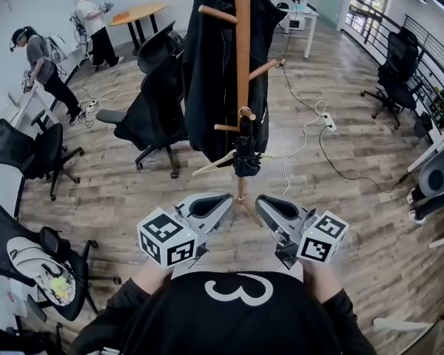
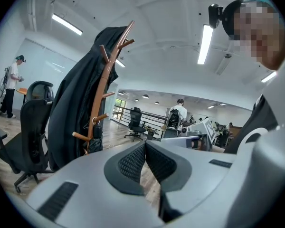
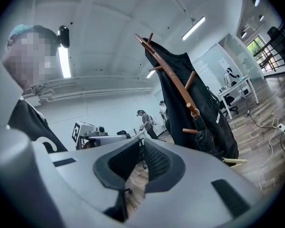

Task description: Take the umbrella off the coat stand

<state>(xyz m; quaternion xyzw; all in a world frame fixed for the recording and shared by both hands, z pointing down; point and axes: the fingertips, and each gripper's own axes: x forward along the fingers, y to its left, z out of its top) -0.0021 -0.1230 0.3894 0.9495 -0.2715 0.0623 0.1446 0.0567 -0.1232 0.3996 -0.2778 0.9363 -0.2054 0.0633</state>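
A wooden coat stand (image 1: 242,58) rises ahead of me with a black coat (image 1: 211,65) draped over it. The folded black umbrella (image 1: 246,157) hangs low on the pole from a short peg, just beyond both grippers. My left gripper (image 1: 226,199) and right gripper (image 1: 263,200) are held side by side below it, apart from it, jaws shut and empty. In the left gripper view the left gripper (image 2: 145,144) has the stand (image 2: 102,87) and umbrella (image 2: 95,139) off to its left. In the right gripper view the right gripper (image 3: 142,144) has the umbrella (image 3: 207,137) to its right.
Black office chairs (image 1: 152,98) stand left of the coat stand, another (image 1: 396,69) at the far right. White cables (image 1: 311,128) trail across the wooden floor. Two people (image 1: 43,69) work by desks at the far left. A pale coat hanger (image 1: 213,165) pokes out under the coat.
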